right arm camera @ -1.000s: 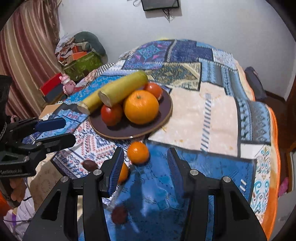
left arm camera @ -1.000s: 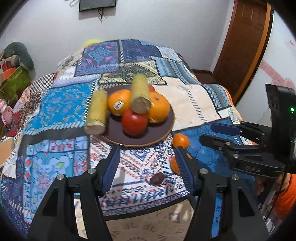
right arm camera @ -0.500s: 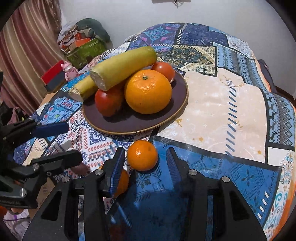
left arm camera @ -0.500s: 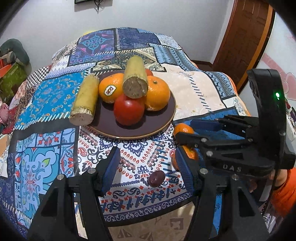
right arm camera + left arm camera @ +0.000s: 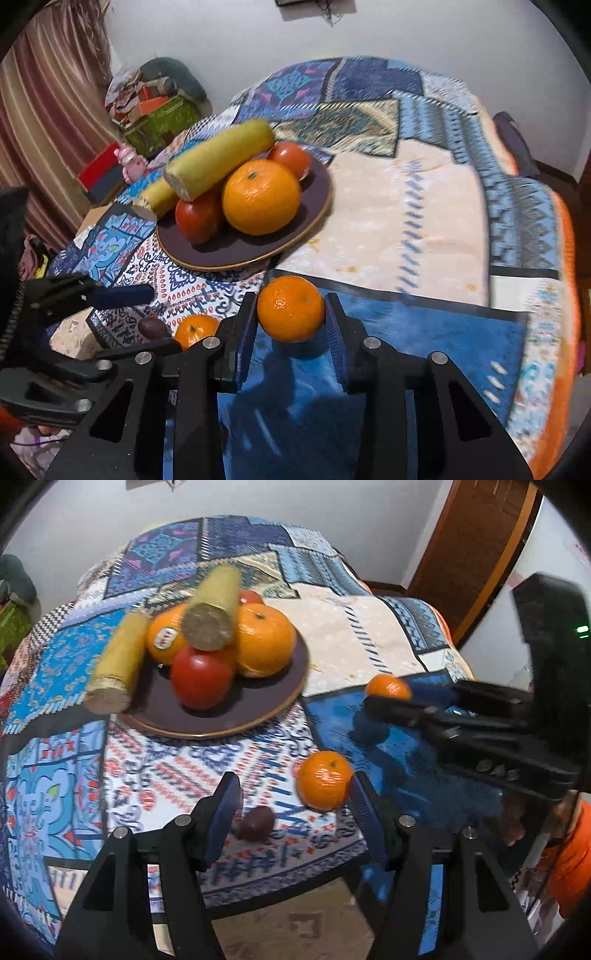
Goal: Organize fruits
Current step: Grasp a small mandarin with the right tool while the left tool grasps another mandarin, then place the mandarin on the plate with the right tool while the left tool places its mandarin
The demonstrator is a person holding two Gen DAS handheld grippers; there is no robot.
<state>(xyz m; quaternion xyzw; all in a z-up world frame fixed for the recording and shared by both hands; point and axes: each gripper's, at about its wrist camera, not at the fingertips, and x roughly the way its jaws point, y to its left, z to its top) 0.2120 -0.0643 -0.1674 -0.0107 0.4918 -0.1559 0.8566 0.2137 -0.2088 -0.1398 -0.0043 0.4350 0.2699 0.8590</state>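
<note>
**Mandarin held just short of the plate**

The right tool [image 5: 291,314] had its jaws closed against a small mandarin [image 5: 291,308], apparently lifted just off the blue patch of the quilt-covered tabletop [image 5: 406,206]. The loaded plate [image 5: 314,206] lay ahead and slightly left, its near rim free. The left tool [image 5: 295,799] gaped empty, a second mandarin [image 5: 324,780] beside its right finger and a dark fruit [image 5: 255,822] between.
</note>
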